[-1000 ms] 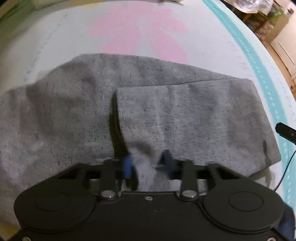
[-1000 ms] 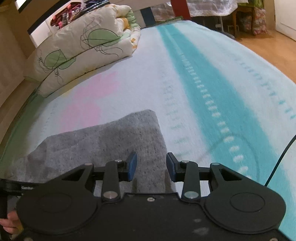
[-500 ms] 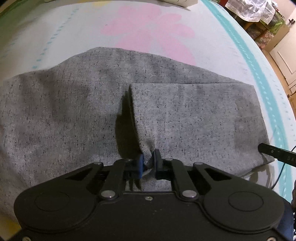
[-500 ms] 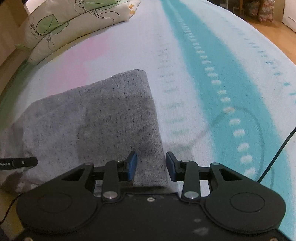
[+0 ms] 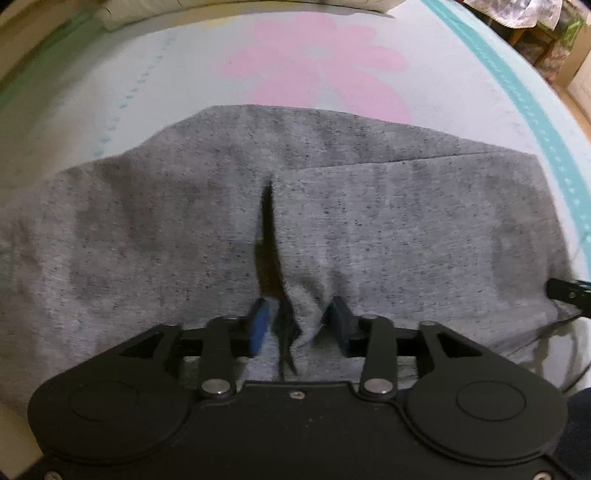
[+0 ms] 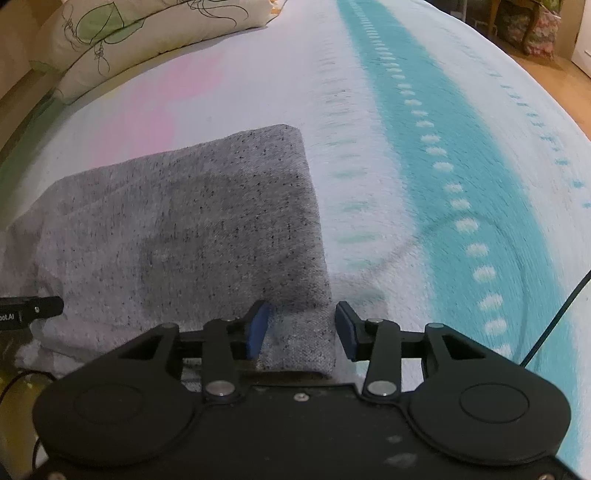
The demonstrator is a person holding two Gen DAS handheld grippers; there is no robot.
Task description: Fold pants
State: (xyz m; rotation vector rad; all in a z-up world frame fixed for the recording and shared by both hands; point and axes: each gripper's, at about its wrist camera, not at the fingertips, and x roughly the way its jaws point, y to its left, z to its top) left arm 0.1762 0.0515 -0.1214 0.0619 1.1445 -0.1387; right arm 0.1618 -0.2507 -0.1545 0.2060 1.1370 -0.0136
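Grey speckled pants (image 5: 388,221) lie folded on the bed, a top layer laid over the lower one with its edge at a dark crease (image 5: 267,229). My left gripper (image 5: 299,325) points down at the near edge; its jaws are opening, and a raised pinch of fabric stands loose between the pads. In the right wrist view the pants' (image 6: 184,229) right near corner lies between the pads of my right gripper (image 6: 302,328), whose jaws are also opening and not pressing on it. Each gripper's tip shows at the edge of the other's view.
The bedsheet (image 6: 369,110) is pale with a pink flower print (image 5: 314,70) and a teal dotted stripe (image 6: 443,147). A rolled quilt (image 6: 147,33) lies at the far end. A black cable (image 6: 554,317) runs on the right. Wooden floor and furniture lie beyond the bed.
My left gripper's jaws, shut on a pinch of the pants half a second ago, have parted. The right gripper has sunk toward the pants' corner and its jaws have widened a little.
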